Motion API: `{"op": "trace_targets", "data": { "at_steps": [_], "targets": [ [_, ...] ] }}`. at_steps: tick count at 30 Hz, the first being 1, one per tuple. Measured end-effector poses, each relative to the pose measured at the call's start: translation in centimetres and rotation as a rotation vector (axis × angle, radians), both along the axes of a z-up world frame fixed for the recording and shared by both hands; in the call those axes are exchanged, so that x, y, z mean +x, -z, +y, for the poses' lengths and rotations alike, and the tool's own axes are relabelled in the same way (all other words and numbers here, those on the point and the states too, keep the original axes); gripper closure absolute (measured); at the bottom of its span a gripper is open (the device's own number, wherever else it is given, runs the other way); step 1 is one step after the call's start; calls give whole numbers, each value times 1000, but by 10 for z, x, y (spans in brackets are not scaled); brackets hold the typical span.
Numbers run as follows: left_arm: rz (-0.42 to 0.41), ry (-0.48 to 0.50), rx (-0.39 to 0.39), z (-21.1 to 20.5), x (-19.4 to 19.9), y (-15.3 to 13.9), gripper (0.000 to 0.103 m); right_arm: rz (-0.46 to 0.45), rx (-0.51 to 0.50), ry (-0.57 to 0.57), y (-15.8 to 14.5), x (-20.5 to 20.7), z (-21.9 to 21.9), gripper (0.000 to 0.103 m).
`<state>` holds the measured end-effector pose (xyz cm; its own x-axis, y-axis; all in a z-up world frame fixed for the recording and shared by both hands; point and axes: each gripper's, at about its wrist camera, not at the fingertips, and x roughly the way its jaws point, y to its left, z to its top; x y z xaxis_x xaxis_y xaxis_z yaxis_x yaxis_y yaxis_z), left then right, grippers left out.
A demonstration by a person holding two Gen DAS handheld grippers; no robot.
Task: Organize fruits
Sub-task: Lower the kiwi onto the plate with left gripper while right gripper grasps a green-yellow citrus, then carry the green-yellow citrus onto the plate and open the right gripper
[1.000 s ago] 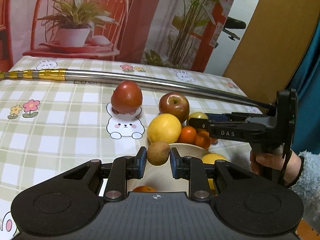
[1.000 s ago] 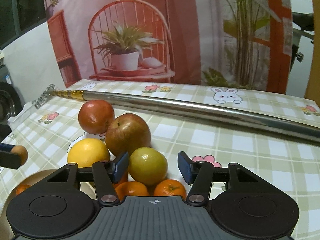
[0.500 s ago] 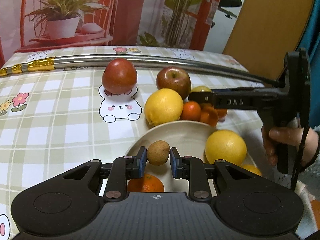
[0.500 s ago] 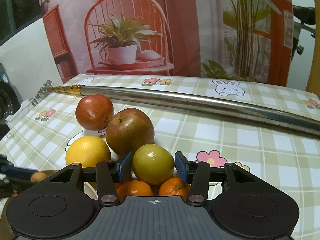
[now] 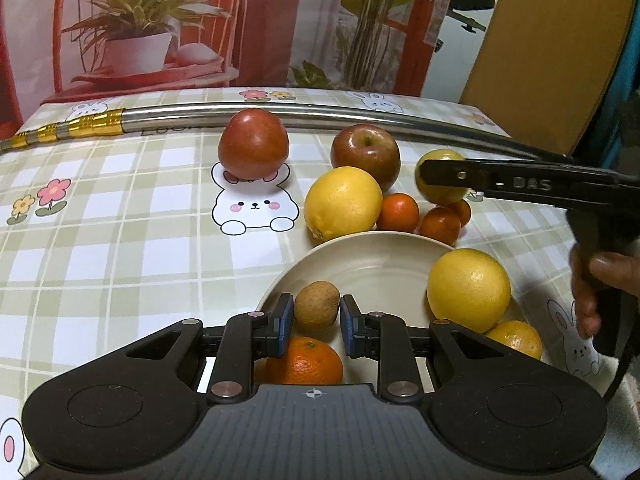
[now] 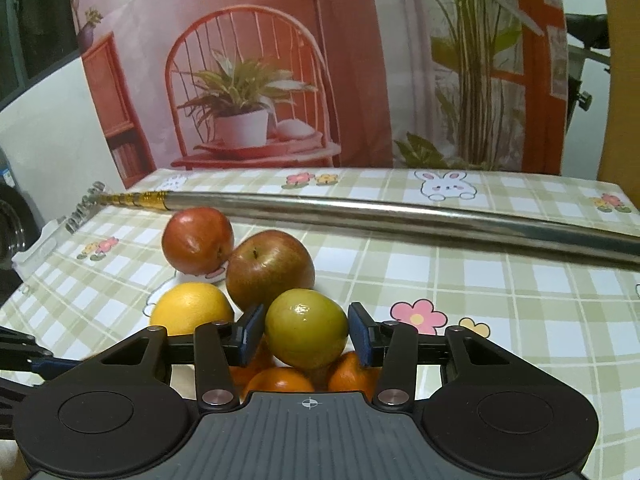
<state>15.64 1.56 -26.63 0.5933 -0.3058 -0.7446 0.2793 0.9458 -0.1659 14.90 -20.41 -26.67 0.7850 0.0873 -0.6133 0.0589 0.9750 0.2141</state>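
Left wrist view shows the sorting partly done: on the checked table (image 5: 120,240), from the left, a red apple (image 5: 253,144) sits alone on a rabbit print near the far edge, then a lemon (image 5: 343,202), a second apple (image 5: 366,154) and three small oranges (image 5: 398,213) wait just beyond the cream bowl (image 5: 372,268). Inside the bowl lie a mandarin (image 5: 304,361) at the near rim and a large yellow citrus (image 5: 469,290) at the right wall, with another yellow fruit (image 5: 516,338) half hidden behind it. The left gripper (image 5: 316,320) is clamped on a small brown fruit (image 5: 317,310) held over the bowl, not yet released. Right wrist view shows the right gripper (image 6: 306,334) with its jaws having just been closing around a green-yellow fruit (image 6: 306,328); the pads look pressed to its sides. About six fruits remain outside, I judge. The bowl's near side is cut off by the gripper body, and the oranges under the green fruit are mostly hidden.
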Motion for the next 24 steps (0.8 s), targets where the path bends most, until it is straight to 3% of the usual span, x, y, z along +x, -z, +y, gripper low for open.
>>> {"op": "trace_targets", "data": {
  "at_steps": [12,24],
  "targets": [
    [-16,-35,-27,6,-7,-4,73,-65,3,-92,-40,-21,29,61],
    [-71,-131,-93,35,-22,-24,72,38,-67,-236,-30,-17,85,61]
  ]
}}
